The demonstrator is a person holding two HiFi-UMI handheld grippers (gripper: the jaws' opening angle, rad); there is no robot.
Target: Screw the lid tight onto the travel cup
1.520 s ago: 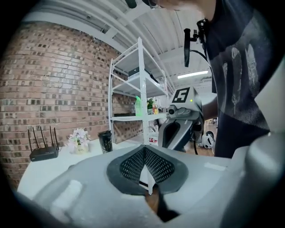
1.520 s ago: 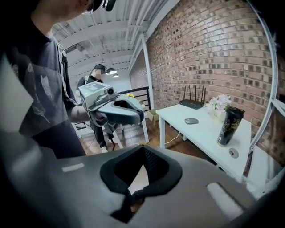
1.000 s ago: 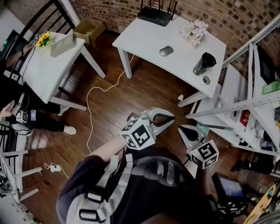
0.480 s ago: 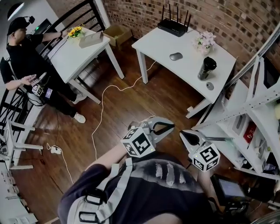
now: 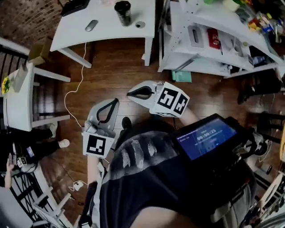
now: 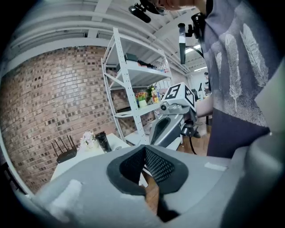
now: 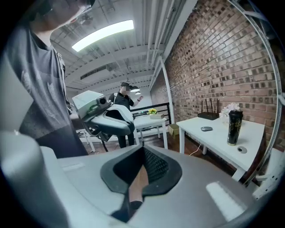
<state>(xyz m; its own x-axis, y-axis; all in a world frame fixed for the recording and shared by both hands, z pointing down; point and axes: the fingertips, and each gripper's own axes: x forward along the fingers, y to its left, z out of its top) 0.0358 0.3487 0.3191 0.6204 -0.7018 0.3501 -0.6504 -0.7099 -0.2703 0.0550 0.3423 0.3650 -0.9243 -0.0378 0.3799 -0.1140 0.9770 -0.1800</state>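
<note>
The black travel cup (image 5: 122, 11) stands upright on the white table (image 5: 107, 31) at the top of the head view, its small round lid (image 5: 140, 24) lying beside it. The cup (image 7: 234, 127) and lid (image 7: 242, 149) also show at the right of the right gripper view, and the cup (image 6: 103, 141) far off in the left gripper view. My left gripper (image 5: 115, 102) hangs over the wooden floor, shut and empty. My right gripper (image 5: 130, 93) is beside it, also shut with nothing in it. Both are well short of the table.
A grey mouse (image 5: 91, 25), a router (image 7: 208, 115) and flowers (image 7: 230, 108) share the table. A white shelf unit (image 5: 213, 40) stands right of it. A second white table (image 5: 18, 98) and a seated person (image 5: 22, 151) are at the left. A white cable (image 5: 73, 93) crosses the floor.
The head view has swung round: the table with the cup now sits at the top, the shelf unit at upper right. Both grippers shifted in view, still shut.
</note>
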